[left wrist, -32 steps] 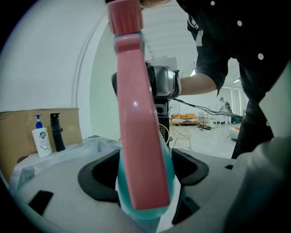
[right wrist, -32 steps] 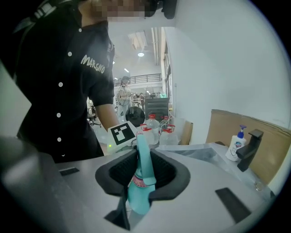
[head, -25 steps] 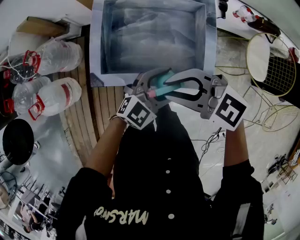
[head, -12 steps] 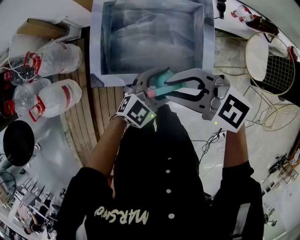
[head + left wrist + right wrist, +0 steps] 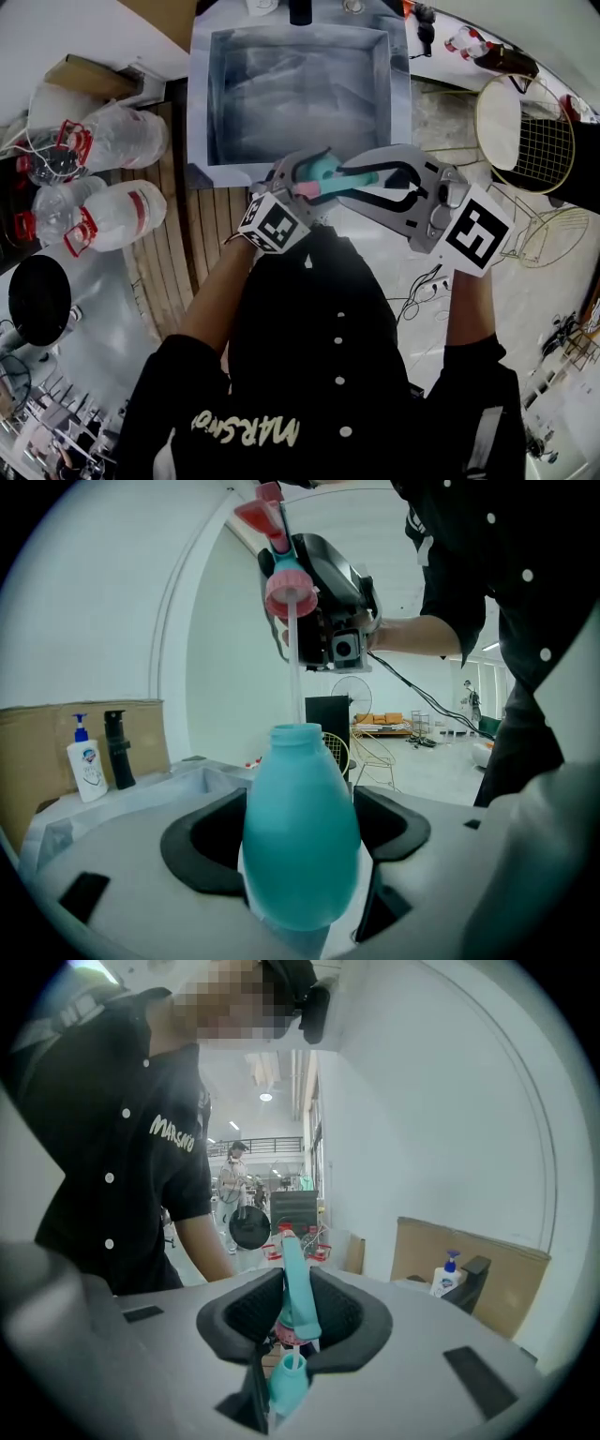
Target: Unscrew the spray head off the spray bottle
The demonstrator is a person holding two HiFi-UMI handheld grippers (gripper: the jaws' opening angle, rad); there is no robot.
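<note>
Left claw point(image 5: 300, 827): we see it clamped on the teal bottle point(image 5: 302, 761).
Right claw point(image 5: 297, 1321): grips the spray head point(image 5: 287, 588) above the neck.
Dip tube point(image 5: 294, 672): reaches into the neck.

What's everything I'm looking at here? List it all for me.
bottle: one, teal, neck open, in the left claw
spray head: one, pink collar, above the bottle and off it, in the right claw
tube: one, clear, hanging from the spray head to the bottle's neck
sink: one, steel, ahead of the person
jugs: at least three, clear with red handles, left of the sink
box: one, brown, by the jugs
chair: one, gold wire, right
soap bottle: one, white with blue pump, beyond the sink
left claw: grey, shut on the bottle
right claw: grey, shut on the spray head
person: black shirt
</note>
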